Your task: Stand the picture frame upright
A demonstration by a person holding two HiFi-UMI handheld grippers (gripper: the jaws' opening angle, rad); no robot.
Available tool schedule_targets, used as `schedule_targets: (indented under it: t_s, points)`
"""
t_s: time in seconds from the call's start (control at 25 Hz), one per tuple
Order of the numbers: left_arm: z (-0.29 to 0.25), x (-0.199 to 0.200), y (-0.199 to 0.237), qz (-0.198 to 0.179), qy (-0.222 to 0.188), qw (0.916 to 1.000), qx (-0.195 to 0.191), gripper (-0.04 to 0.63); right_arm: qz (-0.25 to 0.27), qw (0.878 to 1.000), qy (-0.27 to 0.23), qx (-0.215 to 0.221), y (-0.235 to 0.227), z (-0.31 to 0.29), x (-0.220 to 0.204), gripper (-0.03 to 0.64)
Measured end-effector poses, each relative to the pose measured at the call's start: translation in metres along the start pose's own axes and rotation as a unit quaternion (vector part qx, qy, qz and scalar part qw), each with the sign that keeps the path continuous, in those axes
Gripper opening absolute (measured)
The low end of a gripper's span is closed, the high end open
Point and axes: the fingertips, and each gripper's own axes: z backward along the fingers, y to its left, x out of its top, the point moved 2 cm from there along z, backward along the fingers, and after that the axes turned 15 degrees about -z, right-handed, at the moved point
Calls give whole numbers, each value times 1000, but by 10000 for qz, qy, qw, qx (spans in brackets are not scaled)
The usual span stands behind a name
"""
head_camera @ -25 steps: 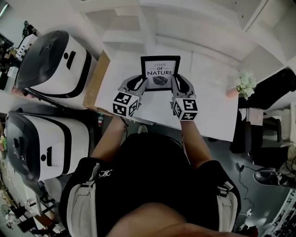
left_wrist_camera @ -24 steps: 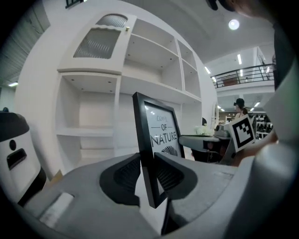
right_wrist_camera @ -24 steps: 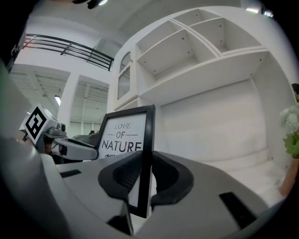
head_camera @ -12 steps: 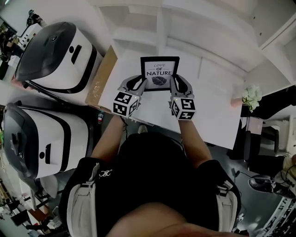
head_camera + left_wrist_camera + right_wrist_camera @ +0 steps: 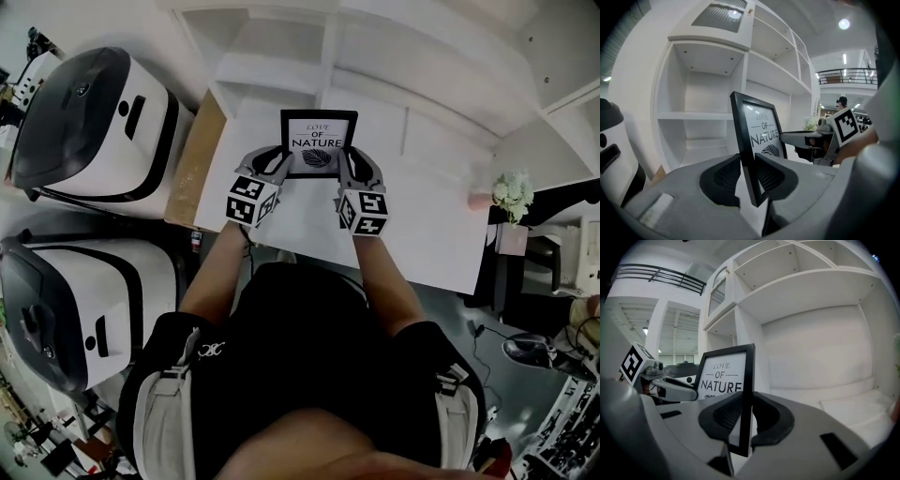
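White table (image 5: 412,220) (flowers (image 5: 511,190) at edge)

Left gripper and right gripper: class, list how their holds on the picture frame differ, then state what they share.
The left gripper clamps the picture frame by its left side bar; the right gripper clamps it by its right side bar. The left gripper's marker cube shows a different black-and-white pattern from the right gripper's marker cube. Shared: both are shut on the frame's lower sides, holding it roughly upright, print towards the person.
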Motion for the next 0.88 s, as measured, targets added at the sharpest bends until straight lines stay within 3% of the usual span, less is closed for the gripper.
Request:
schedule_targets:
  t_s: [0.56, 0.88]
  points:
    - [-73, -46, 37, 3, 273, 9966, -783, 101, -238, 9952, 326, -891, -31, -51, -39, 71]
    - [-100, -63, 46, -104, 355, 9946, -966, 98, -313, 9919, 458, -1140, -44, -66, -57, 71]
